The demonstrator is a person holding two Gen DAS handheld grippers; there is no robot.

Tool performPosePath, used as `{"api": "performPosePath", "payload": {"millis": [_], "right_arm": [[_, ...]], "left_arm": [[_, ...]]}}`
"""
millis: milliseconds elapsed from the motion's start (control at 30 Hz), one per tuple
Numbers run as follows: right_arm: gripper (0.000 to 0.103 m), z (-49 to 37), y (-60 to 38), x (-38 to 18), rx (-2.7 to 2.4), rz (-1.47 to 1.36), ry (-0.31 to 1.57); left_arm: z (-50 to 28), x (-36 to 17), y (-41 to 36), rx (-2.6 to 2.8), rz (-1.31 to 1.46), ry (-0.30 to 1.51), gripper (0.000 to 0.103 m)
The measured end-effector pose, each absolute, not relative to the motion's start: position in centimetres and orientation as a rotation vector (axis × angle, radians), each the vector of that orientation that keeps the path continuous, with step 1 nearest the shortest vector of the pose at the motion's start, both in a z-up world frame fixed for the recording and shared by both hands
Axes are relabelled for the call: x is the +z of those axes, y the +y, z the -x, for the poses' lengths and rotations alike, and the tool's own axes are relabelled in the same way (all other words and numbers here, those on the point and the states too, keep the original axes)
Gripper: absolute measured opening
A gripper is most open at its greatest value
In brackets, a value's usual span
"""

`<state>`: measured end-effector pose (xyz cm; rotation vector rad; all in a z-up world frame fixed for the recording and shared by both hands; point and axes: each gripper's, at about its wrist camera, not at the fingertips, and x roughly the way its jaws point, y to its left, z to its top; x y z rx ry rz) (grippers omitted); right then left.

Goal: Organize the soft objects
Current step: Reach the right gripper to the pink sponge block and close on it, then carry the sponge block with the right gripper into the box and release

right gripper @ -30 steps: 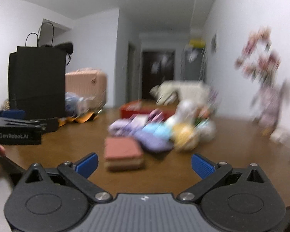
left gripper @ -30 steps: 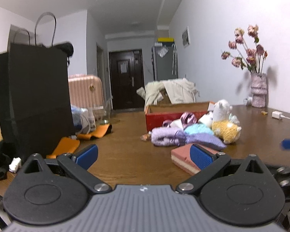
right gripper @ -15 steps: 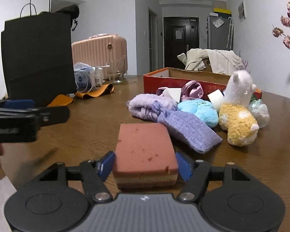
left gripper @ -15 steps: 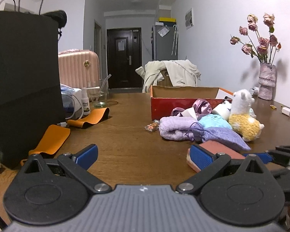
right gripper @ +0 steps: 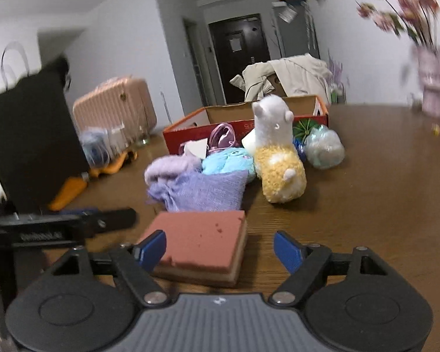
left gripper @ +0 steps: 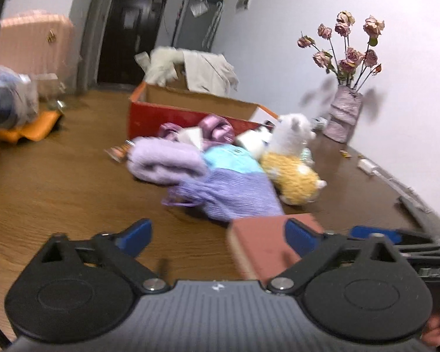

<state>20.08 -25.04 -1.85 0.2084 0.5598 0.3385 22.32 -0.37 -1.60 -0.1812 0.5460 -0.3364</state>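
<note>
A pink sponge (right gripper: 202, 242) lies on the wooden table (right gripper: 366, 193), between the fingers of my right gripper (right gripper: 220, 249), which is open around it without touching. The sponge also shows in the left wrist view (left gripper: 261, 243). My left gripper (left gripper: 217, 236) is open and empty just left of it. Behind lie a pile of soft things: a purple knit pouch (right gripper: 202, 190), a lilac towel (left gripper: 164, 162), a blue plush (right gripper: 228, 161) and a white and yellow alpaca toy (right gripper: 275, 158). A red cardboard box (right gripper: 249, 117) stands behind them.
A black paper bag (right gripper: 29, 143) stands at the left with orange bands (right gripper: 70, 189) beside it. A vase of dried roses (left gripper: 343, 114) stands at the right by the wall. A pink suitcase (right gripper: 114, 108) and a chair with clothes (right gripper: 287, 76) are behind the table.
The right gripper's fingers, nearly closed on the sponge half a second ago, have opened wide. The left gripper has swung right and forward toward the pile.
</note>
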Motion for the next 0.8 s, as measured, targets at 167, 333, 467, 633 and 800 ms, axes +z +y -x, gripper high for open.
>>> {"api": "performPosePath", "payload": {"millis": [167, 333, 467, 633, 800], "right_arm": [[0.041, -22.6, -26.2, -3.6, 0.321, -0.379, 0.616], [0.027, -22.0, -27.2, -4.4, 0.375, -0.484, 0.624], [0.025, -19.8, -27.1, -3.9, 0.365, -0.482, 0.618], [0.025, -17.2, -27.5, -1.5, 0.381, -0.474, 0.546], [0.025, -18.2, -27.3, 0.4, 0.402, -0.462, 0.522]], "left_arm": [[-22.7, -2.5, -2.4, -0.372, 0.202, 0.615, 0.058], [-20.9, -2.6, -2.8, -0.401, 0.222, 0.619, 0.038], [-18.7, -2.1, -3.6, -0.391, 0.209, 0.600, 0.038], [-16.3, 0.2, -3.6, -0.408, 0.210, 0.517, 0.038], [-16.5, 2.0, -3.2, -0.411, 0.241, 0.476, 0.038]]}}
